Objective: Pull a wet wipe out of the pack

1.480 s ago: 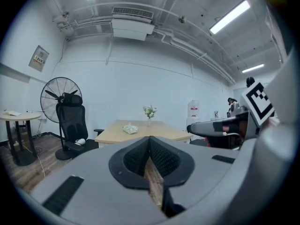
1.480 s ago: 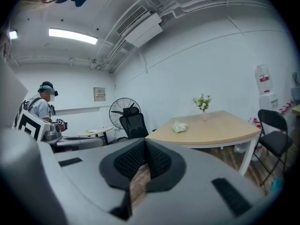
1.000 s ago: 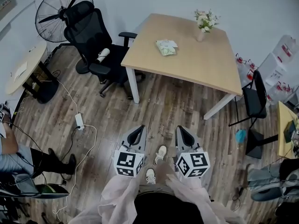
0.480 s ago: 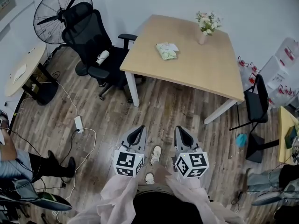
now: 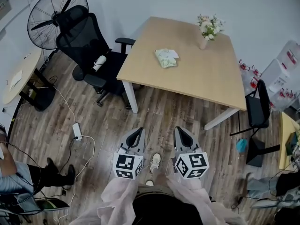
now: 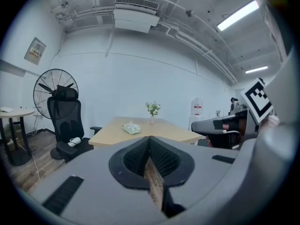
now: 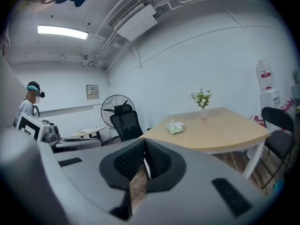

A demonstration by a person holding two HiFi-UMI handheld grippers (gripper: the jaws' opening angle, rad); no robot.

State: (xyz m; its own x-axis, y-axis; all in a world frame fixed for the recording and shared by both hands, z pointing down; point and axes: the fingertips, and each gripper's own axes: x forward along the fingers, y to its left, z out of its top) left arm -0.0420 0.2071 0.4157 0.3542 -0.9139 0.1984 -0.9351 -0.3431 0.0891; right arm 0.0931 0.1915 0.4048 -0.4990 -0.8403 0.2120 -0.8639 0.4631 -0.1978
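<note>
— Starting nearest: what do the jaws hold?

— Nothing. The left gripper [image 5: 137, 131] and the right gripper [image 5: 182, 131] hang side by side over the wooden floor [image 5: 93, 107], just ahead of the person's shoes [image 5: 155, 162]. In each gripper view the pads are pressed together with nothing between them.

— And the pack?

— The wet wipe pack [image 5: 165, 58] lies on the light wooden table [image 5: 206, 78], toward its left side and well apart from both grippers, with bare floor between. A pale flap shows on top of it, too small to tell whether it is a wipe or a label. A vase of flowers [image 5: 206, 28] stands beyond it near the far edge.

— What has just changed?

— In the head view the table and pack sit lower than a second ago, so nearer. The black office chair [image 5: 86, 41] and the fan [image 5: 42, 20] have slid left. The grippers keep the same pose in front of the body.

— Meaning?

— I judge the person is walking up to the table. The approach is under way and the pull is not begun. One pair of jaws must part before it can pinch a wipe, and the other may need to steady the pack.
</note>
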